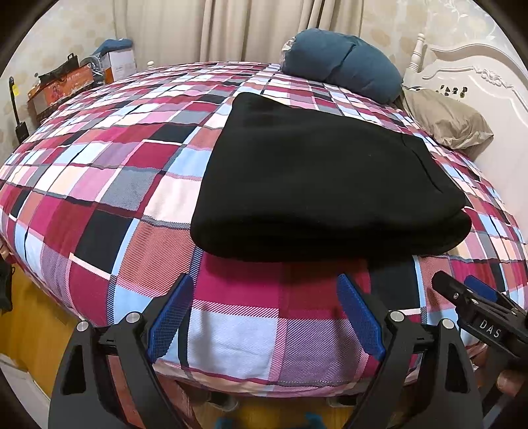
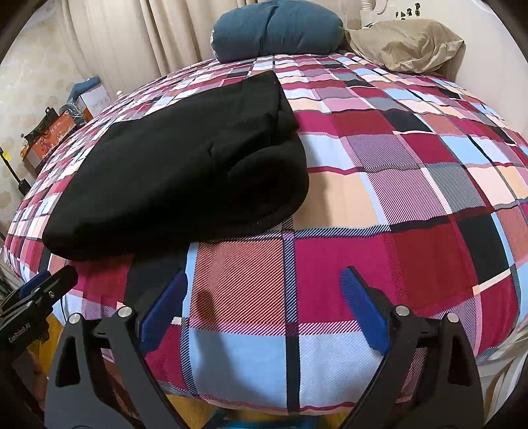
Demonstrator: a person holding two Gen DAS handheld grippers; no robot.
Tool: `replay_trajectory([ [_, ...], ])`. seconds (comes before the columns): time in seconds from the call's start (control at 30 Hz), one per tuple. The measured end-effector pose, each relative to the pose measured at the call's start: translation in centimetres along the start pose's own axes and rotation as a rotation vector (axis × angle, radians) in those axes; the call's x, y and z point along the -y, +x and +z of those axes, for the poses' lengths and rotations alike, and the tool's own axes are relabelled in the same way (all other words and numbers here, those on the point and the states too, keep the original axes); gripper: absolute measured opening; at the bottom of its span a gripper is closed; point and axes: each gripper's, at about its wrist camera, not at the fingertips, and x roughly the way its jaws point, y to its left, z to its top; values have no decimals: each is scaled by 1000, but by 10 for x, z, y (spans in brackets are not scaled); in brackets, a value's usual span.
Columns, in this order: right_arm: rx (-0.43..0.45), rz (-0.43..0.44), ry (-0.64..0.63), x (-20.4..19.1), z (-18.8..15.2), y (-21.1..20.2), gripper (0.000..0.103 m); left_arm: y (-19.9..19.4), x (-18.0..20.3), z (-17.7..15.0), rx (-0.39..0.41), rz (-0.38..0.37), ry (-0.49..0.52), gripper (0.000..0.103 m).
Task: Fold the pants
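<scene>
Plaid bedspread (image 1: 99, 184) under beige curtains (image 1: 231, 29). Far left, boxes (image 1: 62, 85) on a stand, print unreadable. Left gripper (image 1: 264, 313) spread wide, empty, near the bed's edge. Folded black pants (image 1: 323, 184) just beyond, apart from both. Right gripper (image 2: 264, 307) spread wide, empty, pants far-left of it; "DAS" on its body. Far right, blue bundle (image 1: 343, 62), tan pillow (image 1: 448, 122).

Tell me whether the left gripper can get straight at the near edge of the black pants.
Probably yes. The left gripper is open and points at the folded black pants, with only bare plaid bedspread between them.
</scene>
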Motion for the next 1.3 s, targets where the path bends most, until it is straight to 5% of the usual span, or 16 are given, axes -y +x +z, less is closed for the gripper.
replay_trajectory([
  [0.73,-3,-4,-6,0,-1,3,94,-1,0,-1,1,8,-2,87],
  [1.3,-5,-5,-15,0,-2,4,95,-9,8,3,40,92,40,87],
])
